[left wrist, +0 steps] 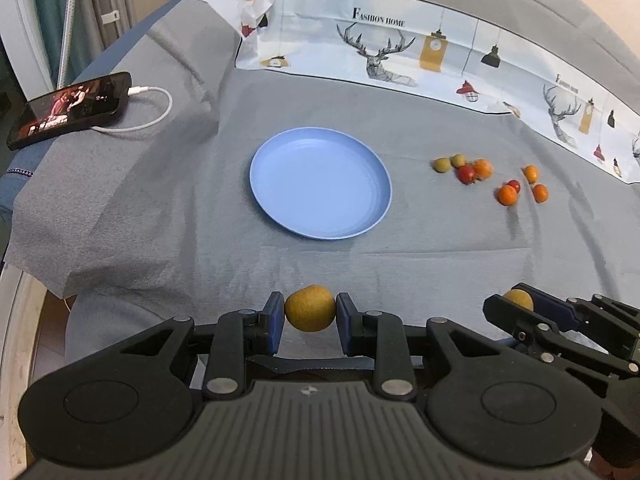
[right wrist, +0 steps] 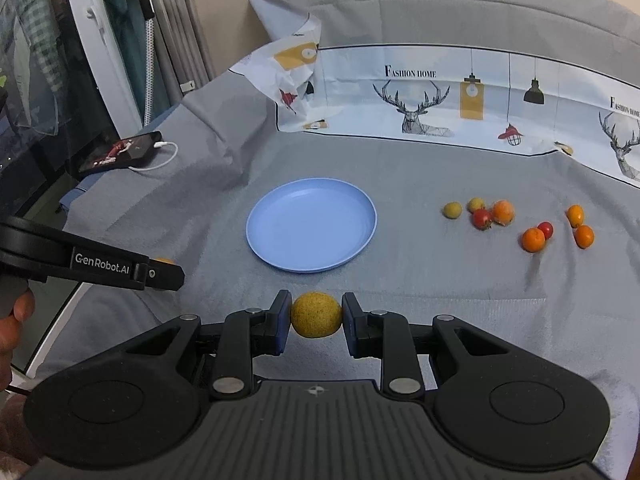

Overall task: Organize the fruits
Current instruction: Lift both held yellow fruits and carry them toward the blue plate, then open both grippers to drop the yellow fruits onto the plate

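Note:
My left gripper (left wrist: 310,309) is shut on a round yellow-brown fruit (left wrist: 310,308), held above the grey cloth in front of the empty blue plate (left wrist: 320,188). My right gripper (right wrist: 316,314) is shut on a second speckled yellow fruit (right wrist: 316,314), also short of the blue plate (right wrist: 312,224). In the left wrist view the right gripper (left wrist: 520,300) shows at the lower right with its fruit. Several small orange, red and green fruits (left wrist: 480,172) (right wrist: 496,216) lie loose on the cloth to the right of the plate.
A phone (left wrist: 68,108) with a white cable lies at the far left on the grey cloth (left wrist: 200,200). A printed deer-pattern cloth (left wrist: 400,52) runs along the back. A person's hand (right wrist: 12,320) holds the left gripper at the left edge.

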Demonstrator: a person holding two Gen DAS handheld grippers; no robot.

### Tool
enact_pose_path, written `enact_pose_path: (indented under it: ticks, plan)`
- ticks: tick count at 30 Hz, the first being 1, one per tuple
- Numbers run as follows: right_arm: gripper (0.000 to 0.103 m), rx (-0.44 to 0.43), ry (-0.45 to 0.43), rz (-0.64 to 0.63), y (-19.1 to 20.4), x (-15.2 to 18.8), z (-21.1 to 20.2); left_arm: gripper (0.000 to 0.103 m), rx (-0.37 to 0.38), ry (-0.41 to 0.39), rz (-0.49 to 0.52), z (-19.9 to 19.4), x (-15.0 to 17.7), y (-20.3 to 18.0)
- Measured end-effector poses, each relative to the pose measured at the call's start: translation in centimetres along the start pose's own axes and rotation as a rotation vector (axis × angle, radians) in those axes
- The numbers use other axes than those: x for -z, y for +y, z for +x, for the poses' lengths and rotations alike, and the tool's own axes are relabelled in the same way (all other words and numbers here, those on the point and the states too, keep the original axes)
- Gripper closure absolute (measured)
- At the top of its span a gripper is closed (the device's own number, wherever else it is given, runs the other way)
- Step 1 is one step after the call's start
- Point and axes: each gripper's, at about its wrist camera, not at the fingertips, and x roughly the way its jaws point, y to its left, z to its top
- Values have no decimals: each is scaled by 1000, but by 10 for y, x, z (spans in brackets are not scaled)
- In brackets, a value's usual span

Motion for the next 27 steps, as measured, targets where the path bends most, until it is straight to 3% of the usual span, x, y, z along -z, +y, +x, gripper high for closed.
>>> enact_pose_path:
  ticks: [15, 27]
  plan:
    - [75, 9, 65, 8, -9, -21, 52, 72, -40, 37, 16, 43, -38, 0]
    - [75, 9, 127, 13, -28, -45, 122, 72, -57, 116, 41, 110, -84, -1]
